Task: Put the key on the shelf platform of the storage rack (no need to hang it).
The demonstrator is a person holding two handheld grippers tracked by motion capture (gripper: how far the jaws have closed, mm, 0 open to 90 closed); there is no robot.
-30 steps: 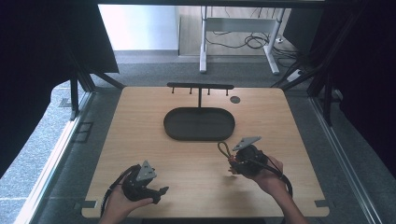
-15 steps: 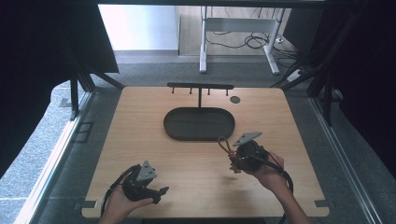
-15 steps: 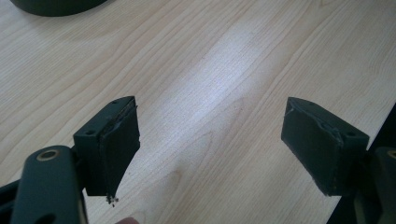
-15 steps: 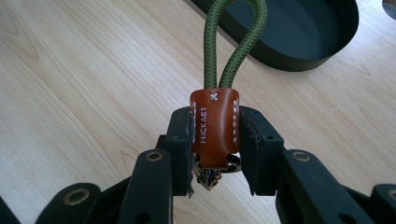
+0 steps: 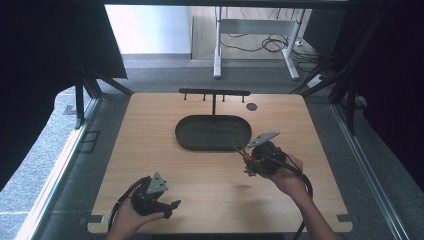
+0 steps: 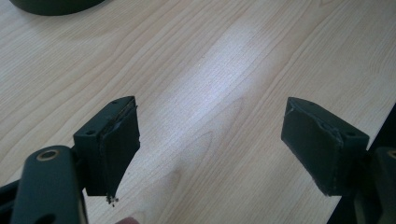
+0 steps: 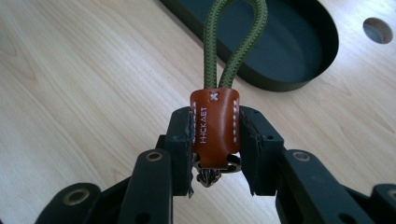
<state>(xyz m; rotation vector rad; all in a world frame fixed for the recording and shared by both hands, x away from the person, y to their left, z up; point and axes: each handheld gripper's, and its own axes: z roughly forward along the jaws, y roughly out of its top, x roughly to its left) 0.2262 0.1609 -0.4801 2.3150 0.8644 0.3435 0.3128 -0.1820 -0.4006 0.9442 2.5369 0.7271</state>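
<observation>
A keychain (image 7: 215, 122) with a brown leather tab and a green cord loop (image 7: 236, 37) is clamped between the jaws of my right gripper (image 7: 215, 144). In the high view that right gripper (image 5: 248, 159) is raised just off the near right edge of the dark oval tray (image 5: 200, 137), with the loop (image 5: 238, 145) pointing toward the tray. My left gripper (image 6: 210, 140) is open, its pads wide apart above bare wood. From above, the left gripper (image 5: 170, 207) rests low near the table's front left edge.
A black T-shaped rack with short pegs (image 5: 214, 93) stands behind the tray. A round hole (image 5: 251, 106) sits in the tabletop at the back right. The wooden table (image 5: 150, 135) has dark frame posts and floor around it.
My right gripper has carried the keychain forward and slightly right, closer to the tray's near right edge. The left gripper has stayed put.
</observation>
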